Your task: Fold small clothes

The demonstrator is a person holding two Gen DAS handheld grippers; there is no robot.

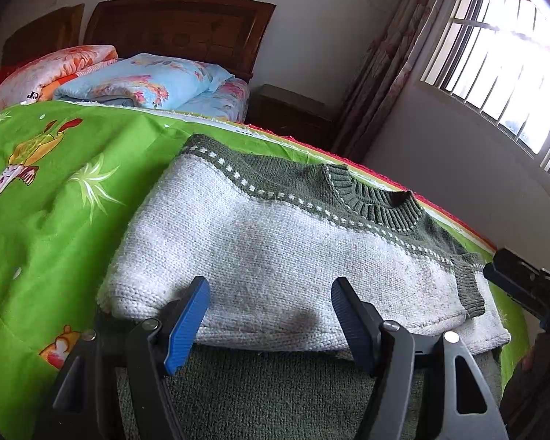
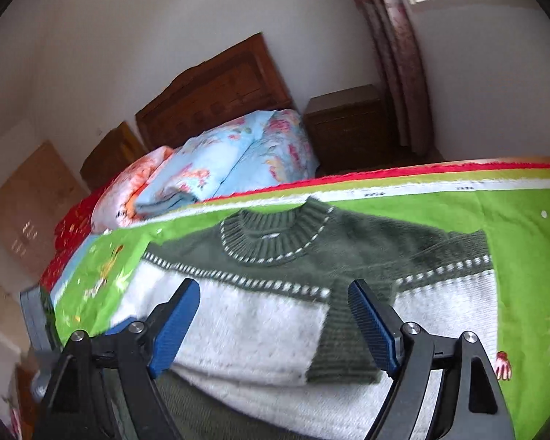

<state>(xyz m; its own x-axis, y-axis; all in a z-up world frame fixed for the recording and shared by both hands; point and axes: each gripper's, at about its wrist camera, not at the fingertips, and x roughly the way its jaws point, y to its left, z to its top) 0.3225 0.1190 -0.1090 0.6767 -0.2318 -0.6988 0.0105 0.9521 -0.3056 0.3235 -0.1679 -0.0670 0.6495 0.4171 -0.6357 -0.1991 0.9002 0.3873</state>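
A small knitted sweater, white with a dark green yoke and ribbed collar, lies on the green cartoon bedspread. One sleeve is folded across the white body, its green cuff near the right edge. My left gripper is open and empty, just above the sweater's near hem. In the right wrist view the sweater shows with the folded sleeve's green cuff between the fingers. My right gripper is open and empty above it. It also shows in the left wrist view at the right edge.
Folded floral quilts and a pillow lie at the head of the bed by a wooden headboard. A nightstand, curtain and barred window stand beyond. The bed's red edge runs behind the sweater.
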